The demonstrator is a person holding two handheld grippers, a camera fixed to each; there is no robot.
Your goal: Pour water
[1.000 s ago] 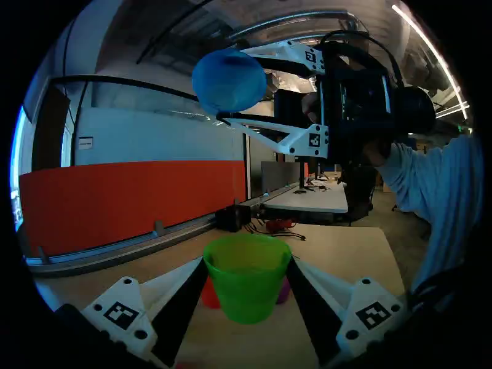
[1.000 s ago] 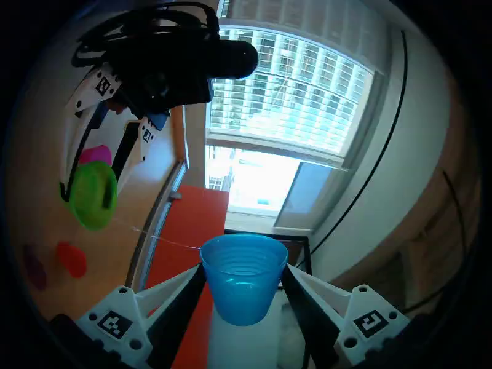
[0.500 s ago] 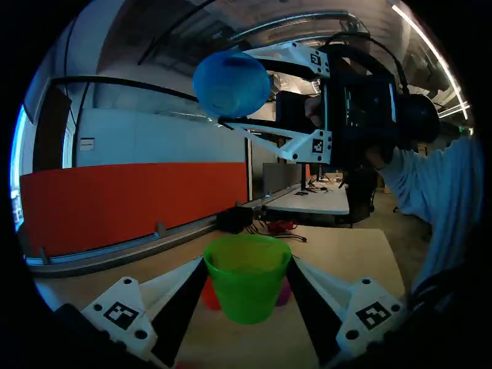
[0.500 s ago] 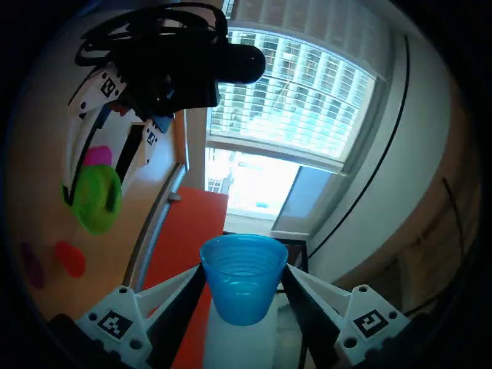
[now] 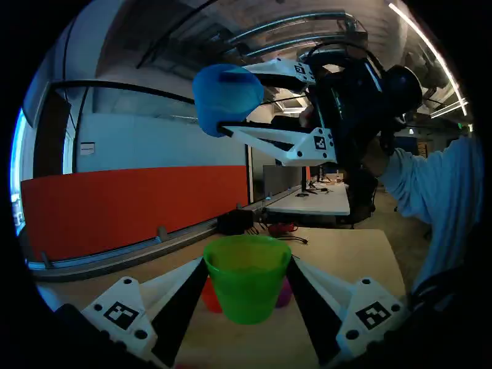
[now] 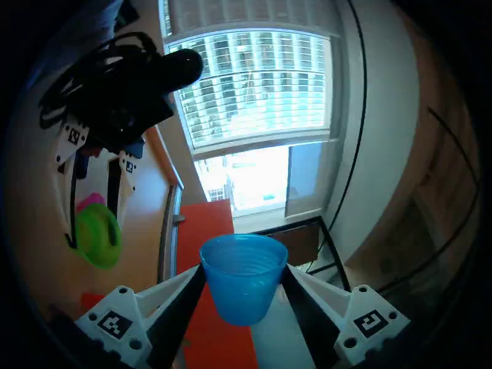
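Two cups: a green cup (image 5: 247,277) and a blue cup (image 6: 244,283), each held in its own gripper, well apart from one another.
Left gripper (image 5: 247,289): both fingers press the green cup's sides, and the cup stands upright, mouth up, low above the wooden table (image 5: 344,246).
Right gripper (image 6: 244,289): both fingers pinch the blue cup just under its rim.
Left gripper view: the right gripper is raised high, its white fingers reaching in from the right, with the blue cup (image 5: 226,98) above the green cup and a little to the left. A hand (image 5: 372,161) in a pale sleeve (image 5: 443,190) grips its dark body. A red piece (image 5: 210,295) and a purple piece (image 5: 283,294) lie on the table behind the green cup, beyond them an orange wall panel (image 5: 123,203).
Right gripper view: the room leans sideways, so this gripper is rolled over. The table lies along the left, and there the left gripper holds the green cup (image 6: 98,237). A bright window with blinds (image 6: 258,86) is above.
Water: whether either cup holds any cannot be told.
Blue cup's lean: slight in the left gripper view; its mouth's exact direction is unclear.
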